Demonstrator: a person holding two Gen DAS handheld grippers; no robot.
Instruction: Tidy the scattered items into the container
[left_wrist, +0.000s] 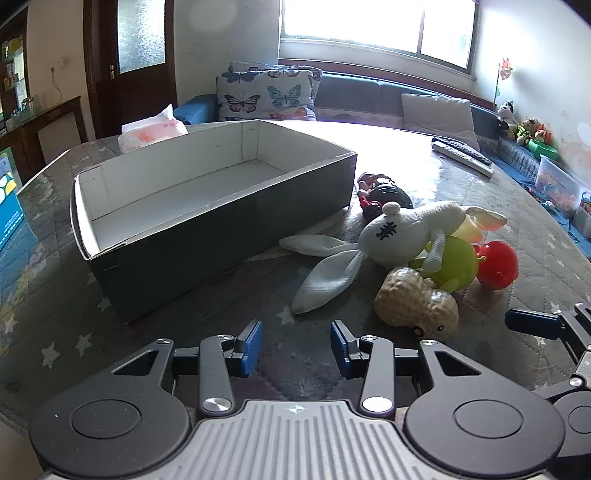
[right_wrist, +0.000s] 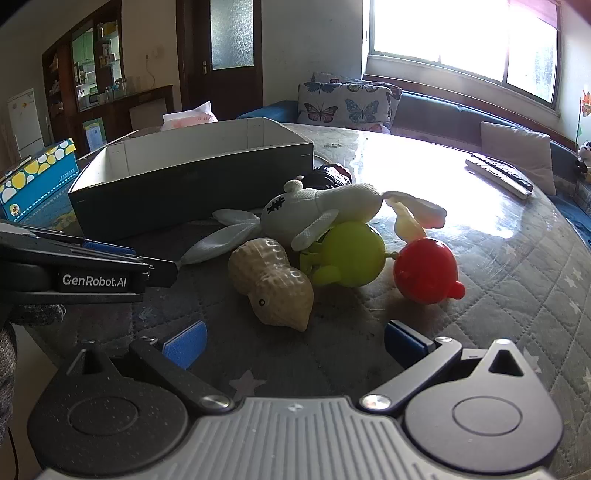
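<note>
Box (left_wrist: 221, 225) dark outside, white inside, toys heaped beside it

open cardboard box (left_wrist: 207, 206): dark grey outside, white inside | long-eared fabric rabbit (left_wrist: 399, 232): white, black stitched mark | textured peanut toy (right_wrist: 271, 282): tan, black eye | round rubber toys: lime green (right_wrist: 351, 258), red (right_wrist: 424, 271) | quilted table cover (right_wrist: 517, 280): grey, pale stars | gripper pads (right_wrist: 184, 343): blue

The left gripper (left_wrist: 296, 347) hovers low and level, its blue pads parted with nothing between. The right gripper (right_wrist: 293, 341) sits just beside it, jaws spread wider, also empty, tilted slightly leftward.
</note>
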